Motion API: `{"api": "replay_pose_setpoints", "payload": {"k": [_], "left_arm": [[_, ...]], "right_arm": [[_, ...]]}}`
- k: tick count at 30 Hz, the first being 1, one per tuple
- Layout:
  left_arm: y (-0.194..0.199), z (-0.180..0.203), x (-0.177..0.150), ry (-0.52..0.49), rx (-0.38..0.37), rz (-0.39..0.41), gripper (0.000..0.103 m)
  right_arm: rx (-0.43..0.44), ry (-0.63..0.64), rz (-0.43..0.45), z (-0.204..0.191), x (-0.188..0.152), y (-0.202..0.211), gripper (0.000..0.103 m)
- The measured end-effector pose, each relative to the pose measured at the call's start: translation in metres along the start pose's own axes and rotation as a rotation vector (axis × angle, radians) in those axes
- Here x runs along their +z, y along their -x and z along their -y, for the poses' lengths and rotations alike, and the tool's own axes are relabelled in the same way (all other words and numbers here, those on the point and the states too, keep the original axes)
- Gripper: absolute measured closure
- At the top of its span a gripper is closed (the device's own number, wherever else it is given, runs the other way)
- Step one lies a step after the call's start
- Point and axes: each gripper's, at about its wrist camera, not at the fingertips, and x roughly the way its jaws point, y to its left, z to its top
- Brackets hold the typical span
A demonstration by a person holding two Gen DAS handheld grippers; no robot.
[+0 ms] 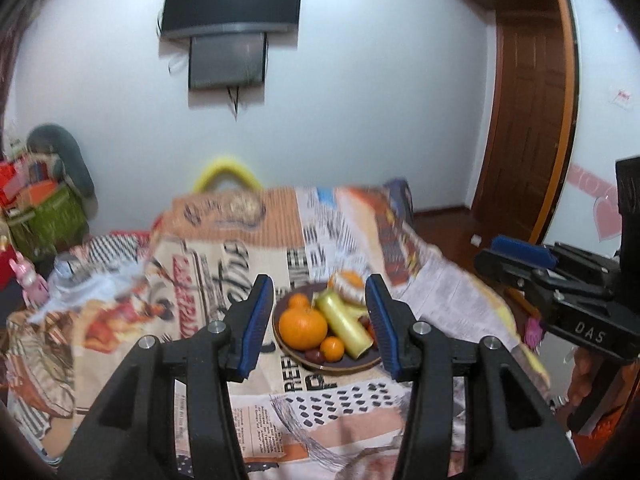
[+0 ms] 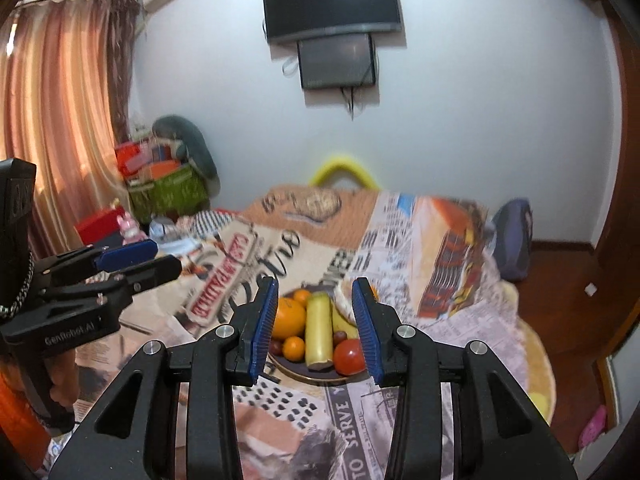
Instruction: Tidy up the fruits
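Sitting ahead of both spread grippers — left gripper (image 1: 320, 324), right gripper (image 2: 316, 326) — fruit plate (image 2: 316, 378).

One plate (image 2: 320, 379); three oranges (image 2: 287, 317); one tomato (image 2: 349, 357); two grippers (image 2: 315, 322).

We read "DAS" on the right gripper (image 1: 516, 256), "GenRobot.AI" on the left gripper (image 2: 160, 258), and "TO SERVE" on the tablecloth (image 2: 352, 432), lower centre.
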Motion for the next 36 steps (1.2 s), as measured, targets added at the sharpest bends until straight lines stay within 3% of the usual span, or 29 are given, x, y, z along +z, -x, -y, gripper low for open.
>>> {"api": "replay_pose_setpoints", "payload": {"k": [4, 7, 10, 14, 21, 22, 23, 26, 36], "left_arm": [[0.047, 0.008, 0.011, -0.006, 0.008, 0.092, 0.055], [0.081, 0.013, 0.016, -0.007, 0.01, 0.155, 0.055], [0.108, 0.019, 0.018, -0.013, 0.016, 0.211, 0.047], [0.135, 0.025, 0.016, -0.02, 0.028, 0.277, 0.036], [0.154, 0.03, 0.009, -0.022, 0.026, 0.295, 0.031], [0.155, 0.031, 0.008, -0.022, 0.025, 0.293, 0.027], [0.155, 0.031, 0.008, -0.019, 0.025, 0.29, 0.016], [0.159, 0.032, 0.004, -0.015, 0.028, 0.306, 0.011], [0.162, 0.035, -0.002, -0.022, 0.038, 0.309, 0.0]], "right_arm": [[-0.017, 0.004, 0.098, -0.014, 0.006, 0.043, 0.067], [-0.027, -0.001, 0.172, -0.023, 0.009, 0.072, 0.059], [-0.042, 0.001, 0.233, -0.031, 0.009, 0.093, 0.057], [-0.056, 0.008, 0.286, -0.04, 0.009, 0.108, 0.045], [-0.086, 0.016, 0.304, -0.051, 0.003, 0.109, 0.019], [-0.094, 0.013, 0.305, -0.052, 0.002, 0.108, 0.016], [-0.098, 0.011, 0.305, -0.052, 0.002, 0.109, 0.013], [-0.112, 0.004, 0.313, -0.053, -0.001, 0.115, 0.005], [-0.139, 0.002, 0.313, -0.052, -0.009, 0.122, 0.0]]}}
